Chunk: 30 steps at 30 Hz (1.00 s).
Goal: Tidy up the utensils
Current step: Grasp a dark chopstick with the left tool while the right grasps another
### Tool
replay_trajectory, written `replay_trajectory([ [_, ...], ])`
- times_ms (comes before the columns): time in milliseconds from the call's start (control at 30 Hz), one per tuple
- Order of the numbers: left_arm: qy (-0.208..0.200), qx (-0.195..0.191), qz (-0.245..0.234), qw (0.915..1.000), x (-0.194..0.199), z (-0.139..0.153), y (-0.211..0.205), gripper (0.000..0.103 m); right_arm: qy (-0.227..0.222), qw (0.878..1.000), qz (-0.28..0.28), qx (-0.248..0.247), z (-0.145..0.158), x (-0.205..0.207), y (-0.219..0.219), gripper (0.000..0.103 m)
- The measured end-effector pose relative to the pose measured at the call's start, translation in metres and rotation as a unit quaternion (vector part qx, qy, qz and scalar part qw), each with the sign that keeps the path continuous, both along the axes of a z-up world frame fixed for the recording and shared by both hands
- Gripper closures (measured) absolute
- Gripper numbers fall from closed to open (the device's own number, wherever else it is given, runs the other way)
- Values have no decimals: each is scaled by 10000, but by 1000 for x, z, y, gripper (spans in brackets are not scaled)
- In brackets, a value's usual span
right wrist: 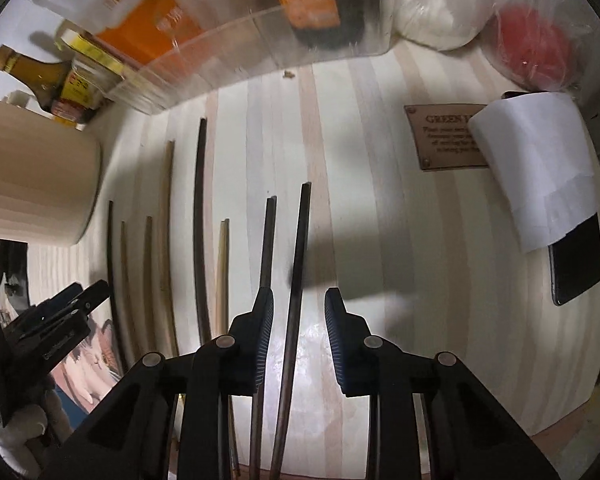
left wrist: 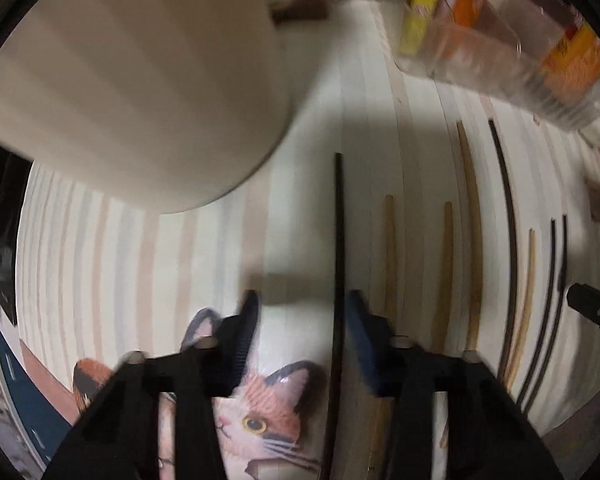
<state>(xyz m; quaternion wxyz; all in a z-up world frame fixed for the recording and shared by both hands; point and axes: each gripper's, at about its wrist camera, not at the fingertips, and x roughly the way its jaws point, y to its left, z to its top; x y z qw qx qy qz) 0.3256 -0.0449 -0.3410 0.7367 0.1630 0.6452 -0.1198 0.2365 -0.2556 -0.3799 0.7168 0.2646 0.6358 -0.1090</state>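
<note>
Below your left gripper (left wrist: 300,312), the jaws stand apart around a black chopstick (left wrist: 339,240) that lies just beside the right pad; no squeeze shows. Your right gripper (right wrist: 299,312) likewise straddles a dark brown chopstick (right wrist: 298,264) with gaps on both sides. Only the left view shows the cat-print mat (left wrist: 268,412) under the jaws; only the right shows a phone (right wrist: 576,268) and a wooden plaque (right wrist: 440,140). Slim chopsticks, dark and pale, lie in parallel on the striped wooden table (right wrist: 360,128), beside a cream cylindrical holder (left wrist: 140,80).
</note>
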Motion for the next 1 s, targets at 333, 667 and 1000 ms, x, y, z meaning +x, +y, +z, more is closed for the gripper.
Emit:
replay_trajectory([
  [333, 232, -289, 975, 9945, -17, -8, 41, 100, 387, 9957, 641, -549, -3, 16, 23, 98],
  [667, 529, -392, 1015, 9927, -60, -13, 74, 99, 754, 9801, 1789, -419, -1, 35, 44, 97],
  [1000, 533, -338, 800, 9948, -42, -9, 53, 99, 1143, 9779, 1706, -397, -6, 39, 42, 89],
])
